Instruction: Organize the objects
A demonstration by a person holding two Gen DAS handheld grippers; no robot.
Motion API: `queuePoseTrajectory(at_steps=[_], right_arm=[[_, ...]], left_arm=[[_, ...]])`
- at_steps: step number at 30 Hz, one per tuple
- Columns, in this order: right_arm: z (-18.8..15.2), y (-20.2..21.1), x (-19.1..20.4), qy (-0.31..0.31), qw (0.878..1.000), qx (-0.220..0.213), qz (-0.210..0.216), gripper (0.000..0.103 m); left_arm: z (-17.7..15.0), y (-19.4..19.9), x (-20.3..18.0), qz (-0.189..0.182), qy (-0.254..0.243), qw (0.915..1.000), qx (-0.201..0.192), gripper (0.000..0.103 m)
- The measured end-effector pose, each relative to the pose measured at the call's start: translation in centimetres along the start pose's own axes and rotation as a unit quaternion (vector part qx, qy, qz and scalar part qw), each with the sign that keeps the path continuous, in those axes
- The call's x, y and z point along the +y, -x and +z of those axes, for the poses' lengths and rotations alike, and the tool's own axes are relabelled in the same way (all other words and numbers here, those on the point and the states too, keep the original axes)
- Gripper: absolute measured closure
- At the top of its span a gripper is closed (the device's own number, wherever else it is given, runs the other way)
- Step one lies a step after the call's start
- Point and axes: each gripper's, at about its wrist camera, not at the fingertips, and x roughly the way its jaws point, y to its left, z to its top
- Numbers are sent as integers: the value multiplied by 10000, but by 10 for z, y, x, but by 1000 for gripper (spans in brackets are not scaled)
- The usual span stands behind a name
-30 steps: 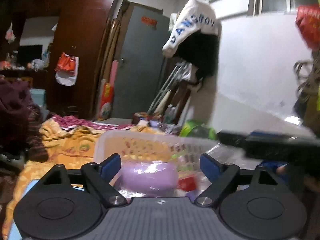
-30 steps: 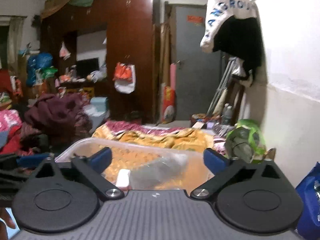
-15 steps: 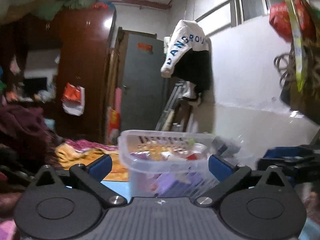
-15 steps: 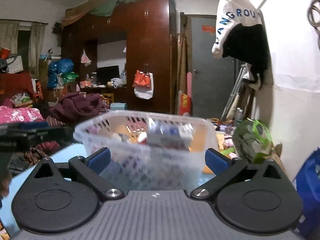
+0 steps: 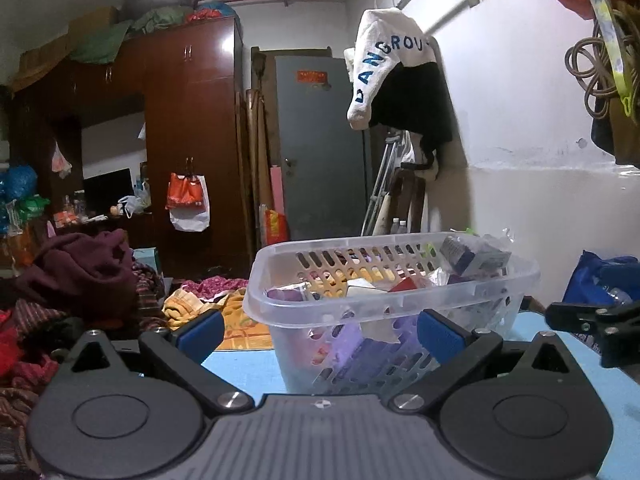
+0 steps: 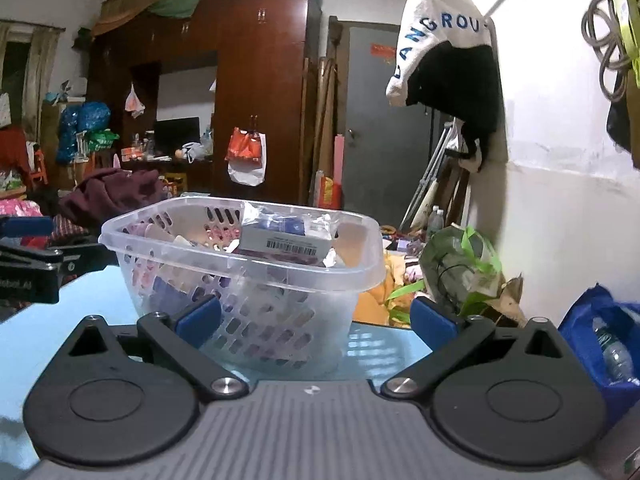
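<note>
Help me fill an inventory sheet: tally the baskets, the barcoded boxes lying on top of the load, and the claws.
Clear slotted plastic basket: 1
Grey-white barcoded cardboard box on top: 1
Black claws with blue pads: 2, the left claw and the right claw, both open
Total: 4

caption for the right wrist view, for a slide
Open right gripper faces a filled clear basket on the blue table.

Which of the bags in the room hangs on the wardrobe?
The orange and white plastic bag hangs on the brown wardrobe; the blue bag and green bag sit low.
</note>
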Motion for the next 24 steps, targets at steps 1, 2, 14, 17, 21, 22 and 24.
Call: queuePoseTrajectory(at_steps=[1,2,14,17,21,22,24], right_arm=[[2,-3,-1,-63,10000,16,18,0],[-7,1,-1,-104,9999,14,26,0],[-11,9,1,-103,9998,-164,3,0],[-11,10,0,-127,9997,-191,-5,0],[-12,12,-3,-186,9996,-226,28,0],[-12,13,-3,-204,9995,-235,35,0],[-12,14,-5,-227,9994,-252,44,0]], left_arm=[[2,1,1,-33,35,10000,39,0],[3,0,1,-70,65,9999,63,0],[3,-1,-9,-199,97,9995,212,0],[4,-2,-11,-200,105,9994,253,0],[3,-1,-14,-163,79,9995,274,0],[3,-1,-14,-166,70,9995,276,0],[3,-2,-14,-237,94,9991,327,0]])
